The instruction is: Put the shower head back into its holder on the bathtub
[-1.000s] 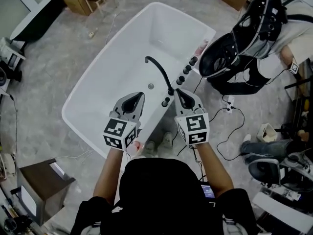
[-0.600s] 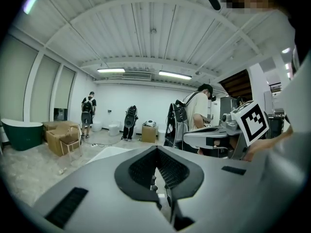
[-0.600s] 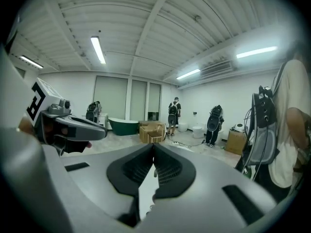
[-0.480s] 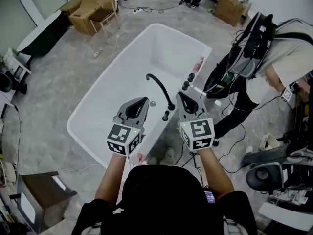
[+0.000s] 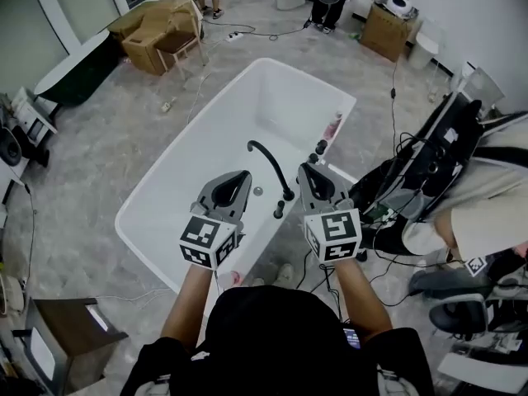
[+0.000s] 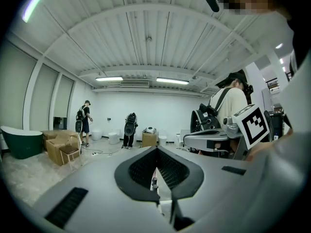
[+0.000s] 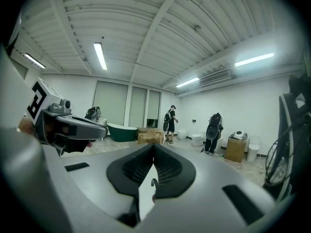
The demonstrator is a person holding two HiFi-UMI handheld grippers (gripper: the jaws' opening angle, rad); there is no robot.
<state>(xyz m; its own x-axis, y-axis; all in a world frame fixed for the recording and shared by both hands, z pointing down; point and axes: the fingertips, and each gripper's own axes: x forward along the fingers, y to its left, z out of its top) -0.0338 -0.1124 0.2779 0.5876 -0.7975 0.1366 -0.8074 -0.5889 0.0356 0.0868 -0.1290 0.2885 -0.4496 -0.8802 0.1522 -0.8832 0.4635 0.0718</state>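
A white bathtub (image 5: pixel 164 182) stands lengthwise on the floor below me, with a black curved faucet (image 5: pixel 266 160) and black knobs (image 5: pixel 320 148) along its right rim. I cannot make out the shower head or its holder among these fittings. My left gripper (image 5: pixel 242 175) hangs over the tub's near half, left of the faucet, with its jaws together and nothing in them. My right gripper (image 5: pixel 304 168) hovers over the right rim just right of the faucet, also shut and empty. In the gripper views the left gripper (image 6: pixel 156 152) and the right gripper (image 7: pixel 154 147) point almost level across the room.
A person (image 5: pixel 474 205) with backpack gear bends over at the right, with cables (image 5: pixel 388 242) on the floor beside the tub. Cardboard boxes (image 5: pixel 157 15) and a chair stand far left, and a dark green tub (image 5: pixel 70 68) beyond them. A small cabinet (image 5: pixel 70 324) sits near left.
Both grippers have risen and stayed shut, side by side. The head view has tilted up to show more of the room. The person at the right has moved down and right.
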